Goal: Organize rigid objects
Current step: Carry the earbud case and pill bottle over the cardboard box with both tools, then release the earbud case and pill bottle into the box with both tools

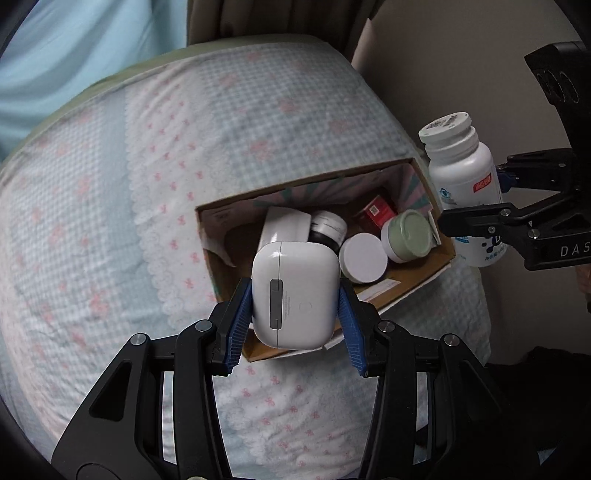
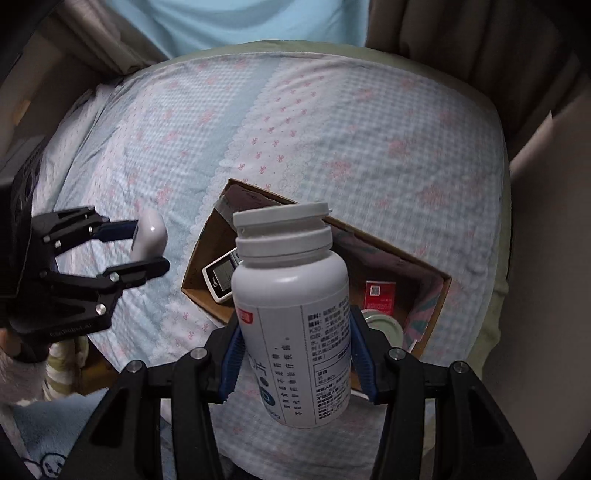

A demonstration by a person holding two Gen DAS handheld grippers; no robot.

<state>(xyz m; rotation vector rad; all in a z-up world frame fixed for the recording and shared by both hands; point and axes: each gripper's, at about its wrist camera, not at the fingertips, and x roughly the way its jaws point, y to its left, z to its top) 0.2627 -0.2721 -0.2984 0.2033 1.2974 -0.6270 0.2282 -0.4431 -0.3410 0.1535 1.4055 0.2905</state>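
Closest to the left wrist camera, the left gripper (image 1: 295, 314) has its blue-padded jaws pressed against both sides of a white earbud charging case (image 1: 295, 293), held above the near end of an open cardboard box (image 1: 417, 280). In the right wrist view the right gripper (image 2: 295, 350) is clamped around the body of a white pill bottle (image 2: 291, 325) with a white cap, a red label patch and printed black text; the bottle is upright and hangs over the box's near corner.

The box lies on a bed (image 1: 110, 221) covered with a pale blue checked sheet printed with small pink bows and crossed by a white lace-edged band. Inside the box sit a jar with a sage-green lid (image 1: 408, 232), a white round lid (image 1: 363, 257) just beside it, a dark bottle with a white label (image 1: 327, 227), a red carton (image 1: 376, 212) toward the far wall, and a white rounded device (image 1: 284, 227) behind the earbud case. From the right wrist a small white gadget with a grey screen (image 2: 221, 275) shows in the box's left end. The box's lining has pink and teal stripes.

Beyond the bed, a light blue fabric (image 2: 236, 26) hangs at its far edge, flanked by brownish-grey curtains (image 2: 461, 37). A plain beige wall (image 1: 461, 55) stands to the right of the bed.
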